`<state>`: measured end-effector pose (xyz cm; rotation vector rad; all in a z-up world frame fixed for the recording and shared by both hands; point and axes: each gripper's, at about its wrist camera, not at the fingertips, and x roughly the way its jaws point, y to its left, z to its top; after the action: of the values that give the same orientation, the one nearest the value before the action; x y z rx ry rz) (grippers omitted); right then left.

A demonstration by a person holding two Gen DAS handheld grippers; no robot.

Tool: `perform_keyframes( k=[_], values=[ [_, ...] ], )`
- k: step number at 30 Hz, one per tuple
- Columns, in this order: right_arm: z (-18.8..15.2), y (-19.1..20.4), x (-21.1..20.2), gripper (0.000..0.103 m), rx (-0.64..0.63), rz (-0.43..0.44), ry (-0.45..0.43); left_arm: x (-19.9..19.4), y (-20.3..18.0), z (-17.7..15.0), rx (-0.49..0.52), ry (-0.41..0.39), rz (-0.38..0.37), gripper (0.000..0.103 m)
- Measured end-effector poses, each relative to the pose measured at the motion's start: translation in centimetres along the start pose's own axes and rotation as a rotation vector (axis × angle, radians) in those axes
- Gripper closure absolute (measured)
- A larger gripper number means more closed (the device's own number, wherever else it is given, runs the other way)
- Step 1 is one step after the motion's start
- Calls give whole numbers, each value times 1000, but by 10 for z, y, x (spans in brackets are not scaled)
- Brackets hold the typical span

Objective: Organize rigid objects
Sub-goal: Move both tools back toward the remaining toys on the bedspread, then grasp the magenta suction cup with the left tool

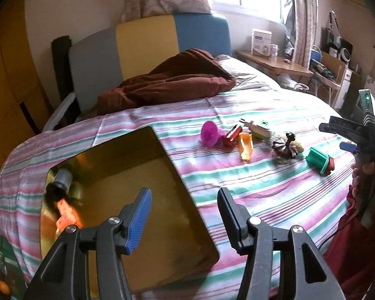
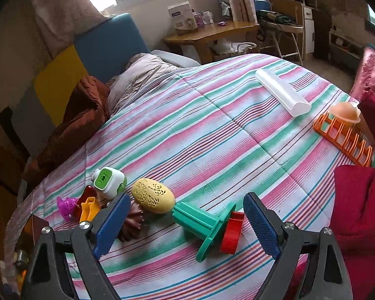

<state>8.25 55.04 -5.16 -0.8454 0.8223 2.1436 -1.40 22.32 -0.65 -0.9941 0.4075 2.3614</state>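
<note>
A gold tray lies on the striped bed and holds a grey cylinder and an orange piece at its left end. My left gripper is open and empty above the tray's near right part. Small toys lie to the right: a magenta cup, a red piece, an orange scoop, a white-green box, a brown fluted piece, a yellow oval and a green spool with a red piece. My right gripper is open, just above the green spool.
A brown blanket lies by the headboard. A clear long case and an orange rack with a peach dome lie at the far right of the bed. A wooden desk stands behind the bed. Red cloth lies at the right.
</note>
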Motion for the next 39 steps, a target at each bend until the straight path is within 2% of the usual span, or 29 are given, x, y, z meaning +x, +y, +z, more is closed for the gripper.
perform_keyframes(
  k=[5, 14, 16, 21, 24, 28, 31, 35, 39],
  values=[
    [1, -5, 0, 11, 33, 18, 6, 20, -8, 21, -3, 18, -36, 48],
    [2, -5, -1, 10, 46, 55, 9, 73, -20, 61, 2, 112, -123, 47],
    [1, -5, -1, 10, 50, 65, 11, 88, -24, 68, 26, 128, -131, 41],
    [1, -4, -1, 10, 47, 81, 20, 124, -27, 84, 57, 184, -177, 40],
    [1, -2, -1, 10, 42, 86, 18, 144, -23, 95, 20, 217, -196, 33],
    [1, -2, 0, 9, 46, 96, 24, 166, -17, 109, -16, 214, -215, 21],
    [0, -2, 2, 9, 46, 103, 34, 183, -14, 120, -56, 234, -251, 20],
    [0, -1, 4, 9, 45, 106, 42, 208, -17, 131, -80, 269, -259, 19],
    [0, -1, 7, 9, 48, 106, 54, 236, -18, 131, -125, 339, -270, 20]
  ],
)
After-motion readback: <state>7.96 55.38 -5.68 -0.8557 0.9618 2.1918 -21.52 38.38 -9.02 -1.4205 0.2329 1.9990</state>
